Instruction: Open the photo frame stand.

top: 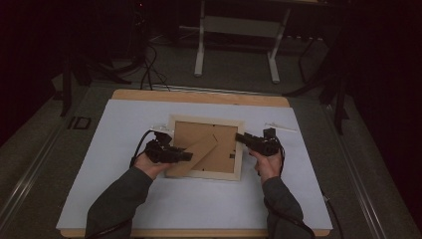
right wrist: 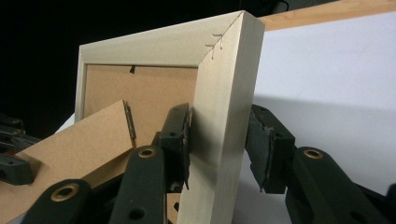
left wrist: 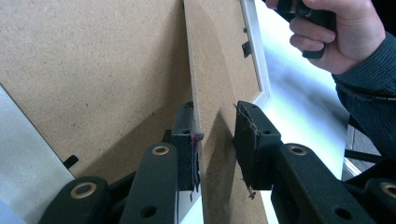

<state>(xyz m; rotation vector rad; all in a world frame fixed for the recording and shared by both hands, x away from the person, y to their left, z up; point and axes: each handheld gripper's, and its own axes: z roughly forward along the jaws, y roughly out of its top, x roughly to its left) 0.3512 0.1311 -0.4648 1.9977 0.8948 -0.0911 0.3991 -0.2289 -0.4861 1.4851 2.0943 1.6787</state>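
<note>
While the picture frame (top: pixel 204 147) lies face down a little behind the middle of the tabletop (top: pixel 149 209), on the white sheet (top: pixel 199 204) that covers most of it, both grippers work at its back. From the frame's left side, the left gripper (top: pixel 185 156) reaches to the fibreboard stand leg (top: pixel 196 154), which is swung up off the backing board (top: pixel 226 149) and points toward the frame's near left corner. In the left gripper view that leg (left wrist: pixel 192 93) stands on edge between the jaws: one pad touches its face, the other stands clear, so the jaws straddle it at a middling gap without pinching. At the frame's right side, the right gripper (top: pixel 240 137) straddles the pale wooden rail (right wrist: pixel 224 130); one pad seems to rest against its inner face, though the shadow there makes contact hard to judge, and the outer pad is apart from the wood. Near the far right corner of the sheet lies a thin white strip (top: pixel 281 127).
</note>
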